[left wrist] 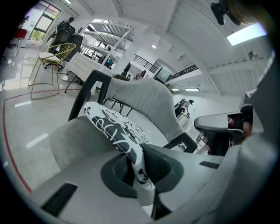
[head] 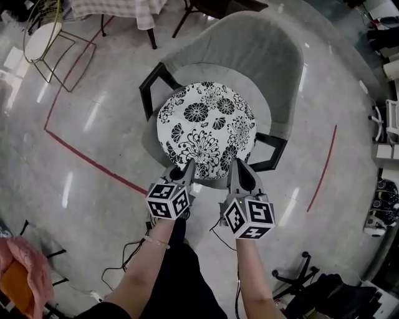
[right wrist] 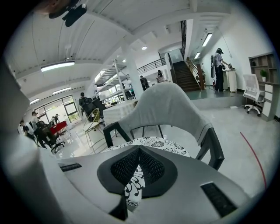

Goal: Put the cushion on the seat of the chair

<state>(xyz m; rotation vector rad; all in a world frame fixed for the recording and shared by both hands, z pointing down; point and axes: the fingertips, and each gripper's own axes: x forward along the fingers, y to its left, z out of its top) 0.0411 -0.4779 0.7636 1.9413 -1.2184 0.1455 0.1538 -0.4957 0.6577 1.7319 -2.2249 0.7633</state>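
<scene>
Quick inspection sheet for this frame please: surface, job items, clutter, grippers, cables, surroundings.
Surface: polished grey floor with red tape lines on it.
Job's things: round floral cushion lies over the seat of the grey chair. Cannot tell whether it rests on the seat yet.
Clutter: nothing seen on the grey chair besides the cushion.
Grippers: left gripper and right gripper are each shut on the cushion's near edge.
Cables: thin black cables lie on the floor by the person's legs.
Surroundings: wire chair and cloth-covered table stand beyond the grey chair. An office chair base is at lower right.
</scene>
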